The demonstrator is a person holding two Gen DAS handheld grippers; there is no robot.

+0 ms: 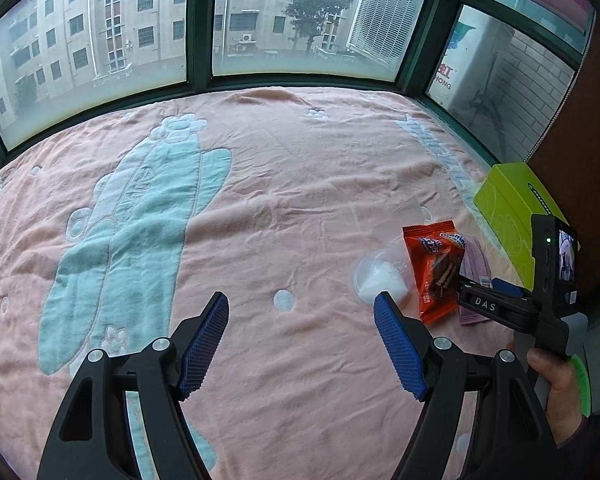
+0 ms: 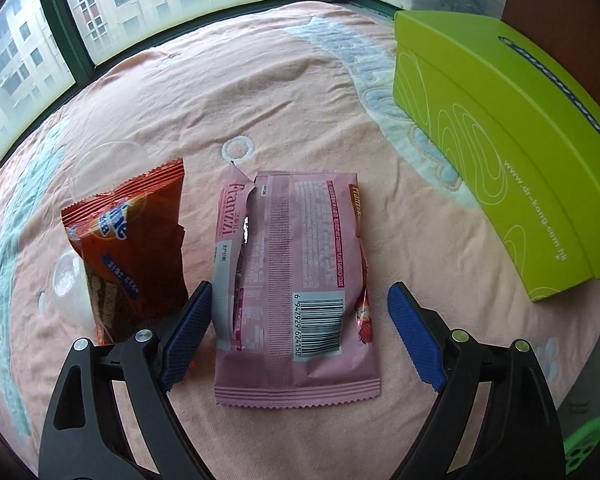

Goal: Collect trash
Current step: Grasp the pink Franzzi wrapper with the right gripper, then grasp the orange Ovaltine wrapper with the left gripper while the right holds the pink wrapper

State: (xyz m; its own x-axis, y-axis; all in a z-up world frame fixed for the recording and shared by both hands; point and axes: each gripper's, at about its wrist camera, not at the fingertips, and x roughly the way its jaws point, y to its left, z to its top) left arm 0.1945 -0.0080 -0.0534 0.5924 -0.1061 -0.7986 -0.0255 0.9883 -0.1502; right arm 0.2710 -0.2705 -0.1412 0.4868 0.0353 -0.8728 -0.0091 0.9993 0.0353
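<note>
- On the bed, a pink blanket point(image 1: 300, 208) carries all the trash at its right side, near a green box point(image 2: 500, 140): a pink wrapper point(image 2: 296, 280), an orange wrapper point(image 2: 128, 248) just beside it, and a clear plastic cup point(image 1: 380, 276) lying partly under the orange one.
- The right hand-held gripper point(image 2: 300, 340) stands wide and empty, its jaws either side of the pink wrapper's lower part without pressing on it. The flat, thin film may slide or buckle as the jaws close, and soft blanket may get pinched with it.
- Its left pad sits close to the orange wrapper, which could be nudged or caught too.
- The left hand-held gripper point(image 1: 300, 340) is wide and empty over bare blanket; the light cup may roll if bumped.
- The left view shows the cup's shape and the person's hand point(image 1: 556, 392); the right view alone shows the pink wrapper's torn edge and barcode.
</note>
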